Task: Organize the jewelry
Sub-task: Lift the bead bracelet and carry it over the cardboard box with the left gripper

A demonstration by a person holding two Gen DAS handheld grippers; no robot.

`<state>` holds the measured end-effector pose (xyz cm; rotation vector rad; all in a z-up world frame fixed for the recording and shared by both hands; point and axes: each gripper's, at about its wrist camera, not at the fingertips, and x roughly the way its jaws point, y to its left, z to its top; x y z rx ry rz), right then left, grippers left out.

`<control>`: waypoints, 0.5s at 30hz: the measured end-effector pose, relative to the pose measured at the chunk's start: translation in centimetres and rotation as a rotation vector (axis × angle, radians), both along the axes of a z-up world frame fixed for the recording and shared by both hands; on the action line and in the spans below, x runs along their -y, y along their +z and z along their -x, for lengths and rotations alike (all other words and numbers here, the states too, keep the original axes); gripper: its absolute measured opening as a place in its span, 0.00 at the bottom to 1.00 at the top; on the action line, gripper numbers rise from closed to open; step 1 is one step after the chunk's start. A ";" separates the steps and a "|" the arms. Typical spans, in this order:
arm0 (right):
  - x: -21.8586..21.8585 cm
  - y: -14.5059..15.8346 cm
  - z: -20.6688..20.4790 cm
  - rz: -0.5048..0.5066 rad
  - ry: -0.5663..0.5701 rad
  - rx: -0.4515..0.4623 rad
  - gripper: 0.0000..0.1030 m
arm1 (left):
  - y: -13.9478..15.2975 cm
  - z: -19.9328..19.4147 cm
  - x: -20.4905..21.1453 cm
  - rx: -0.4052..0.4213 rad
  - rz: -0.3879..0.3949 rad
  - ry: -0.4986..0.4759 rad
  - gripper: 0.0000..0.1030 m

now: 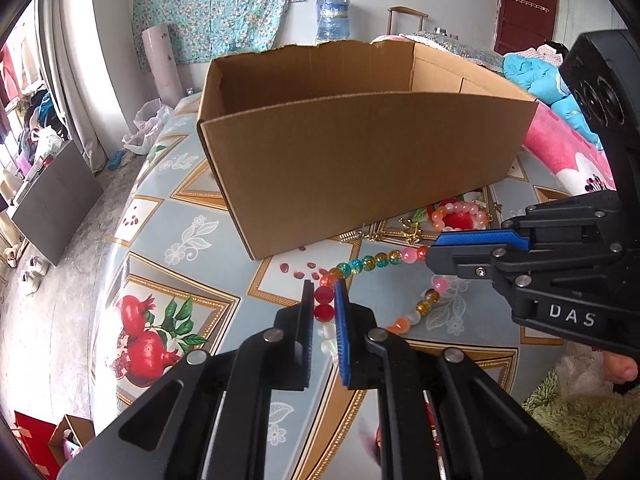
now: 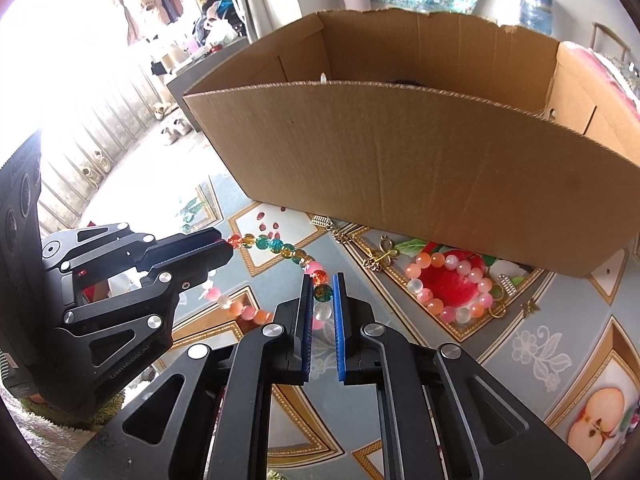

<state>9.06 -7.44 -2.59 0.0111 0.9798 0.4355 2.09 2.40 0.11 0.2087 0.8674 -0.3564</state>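
In front of the cardboard box (image 1: 360, 152), near the table's (image 1: 192, 216) front edge: a bead necklace (image 1: 368, 260) stretched between two tongs. Left gripper (image 1: 324, 300) clenched on red beads at one part of the strand, right gripper (image 2: 322, 292) clenched on the orange and green beads at another. Risk of snapping the string by pulling the two apart, scattering beads over the cloth. Risk too of a round bead squirting from the pads, or the slack loop snagging the box's near wall on the lift. Pink bracelet (image 2: 452, 288) beside the box, untouched.
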 end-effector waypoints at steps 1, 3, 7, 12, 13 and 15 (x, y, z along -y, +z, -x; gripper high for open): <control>-0.1 0.0 0.4 -0.003 -0.003 0.005 0.07 | 0.1 0.1 0.2 0.005 0.000 -0.001 0.09; 0.5 0.1 0.8 -0.009 -0.005 0.018 0.07 | 0.6 0.6 0.4 0.018 0.000 -0.003 0.09; 1.2 0.7 2.5 -0.024 -0.015 0.052 0.07 | 1.6 1.5 0.9 0.054 -0.006 -0.005 0.09; 2.5 2.0 4.3 -0.035 -0.018 0.119 0.07 | 3.4 3.0 1.6 0.114 0.011 -0.010 0.09; 2.8 2.5 4.7 -0.037 -0.020 0.141 0.07 | 3.9 3.2 1.8 0.130 0.015 -0.015 0.09; 3.4 3.5 5.6 -0.044 -0.020 0.186 0.07 | 5.0 3.9 2.2 0.175 0.016 -0.027 0.09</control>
